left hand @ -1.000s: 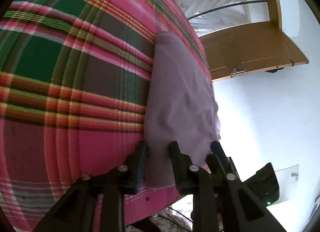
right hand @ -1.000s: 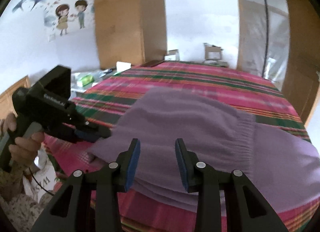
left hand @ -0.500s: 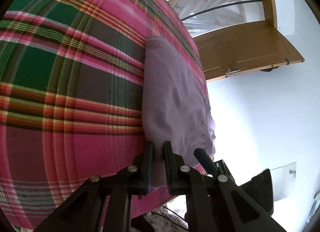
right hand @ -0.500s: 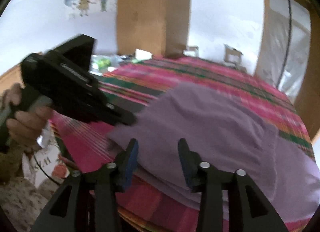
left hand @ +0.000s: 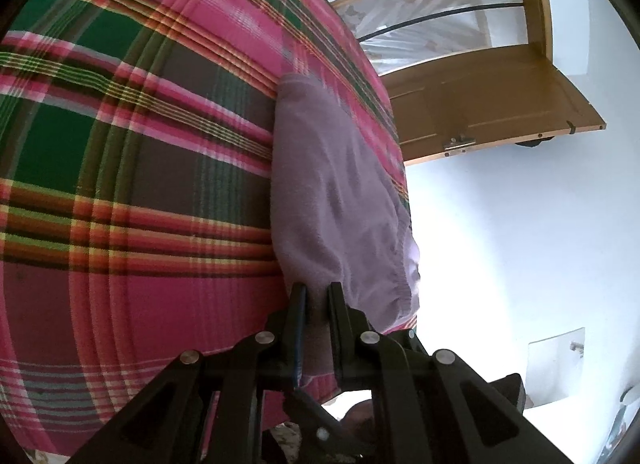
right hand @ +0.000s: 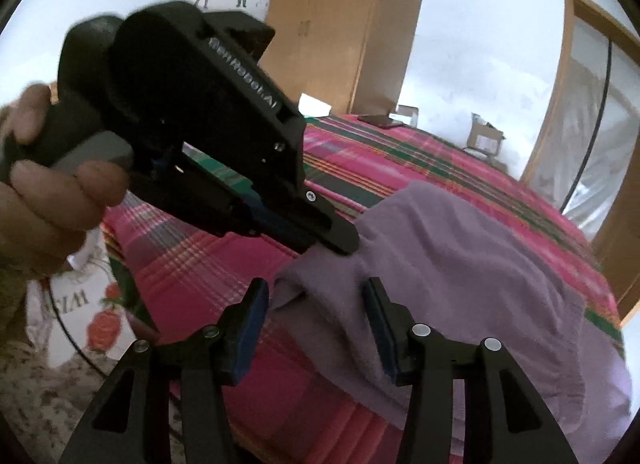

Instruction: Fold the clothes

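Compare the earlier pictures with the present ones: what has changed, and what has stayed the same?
The left tongs closed from open onto the near corner of the purple garment and now pinch it, lifting that corner slightly. The right tongs stayed open, now nearer that corner. The garment still lies on the plaid bedspread.

garment [right hand: 460, 264] on bed [right hand: 420, 160] near edge; wardrobe [right hand: 344, 24] behind bed.

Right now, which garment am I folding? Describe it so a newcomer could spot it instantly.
Find the bed with the pink, green and brown plaid blanket. Near its front edge lies a soft lilac purple garment with a gathered elastic hem. It is the only plain cloth there, and the left gripper pinches its corner while the right gripper stands open over it.
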